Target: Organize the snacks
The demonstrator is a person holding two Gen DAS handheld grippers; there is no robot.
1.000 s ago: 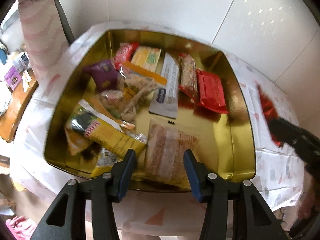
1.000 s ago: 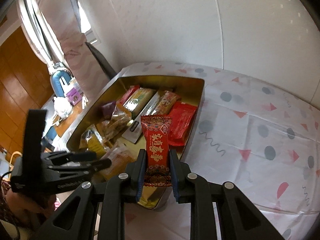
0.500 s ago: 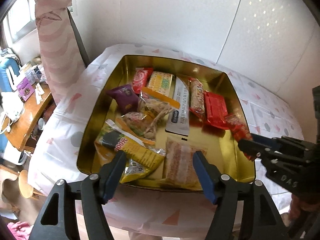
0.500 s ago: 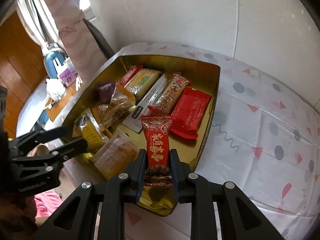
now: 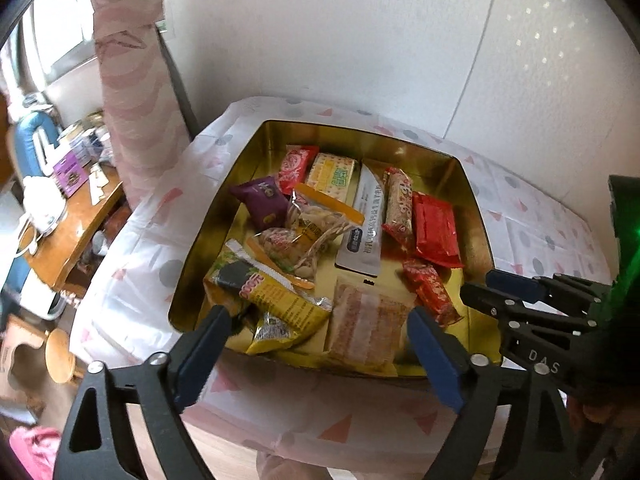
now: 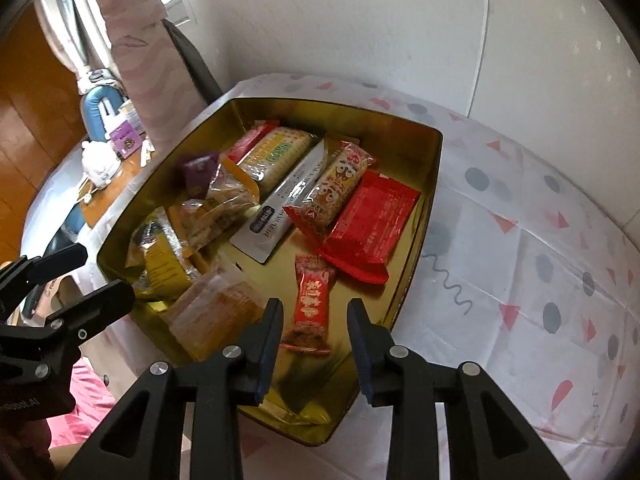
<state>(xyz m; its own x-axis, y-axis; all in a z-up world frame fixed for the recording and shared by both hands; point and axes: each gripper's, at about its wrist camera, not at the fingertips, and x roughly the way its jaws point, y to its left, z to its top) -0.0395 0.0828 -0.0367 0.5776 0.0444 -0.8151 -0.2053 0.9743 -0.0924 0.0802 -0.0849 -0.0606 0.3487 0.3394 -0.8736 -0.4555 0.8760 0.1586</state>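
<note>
Red snack packet [image 6: 310,308] dropped into gold tin [image 6: 424,216] | right hand-held gripper [image 6: 314,340] just released | left hand-held gripper [image 5: 316,344] widened, empty

Red snack packet [image 6: 311,307] lying flat in gold tin [image 6: 430,184], beside other wrapped snacks [image 6: 280,152].

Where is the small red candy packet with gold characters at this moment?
In the right wrist view, the small red candy packet lies inside the gold tin, near its front right corner, just below the flat red wrapper.
</note>
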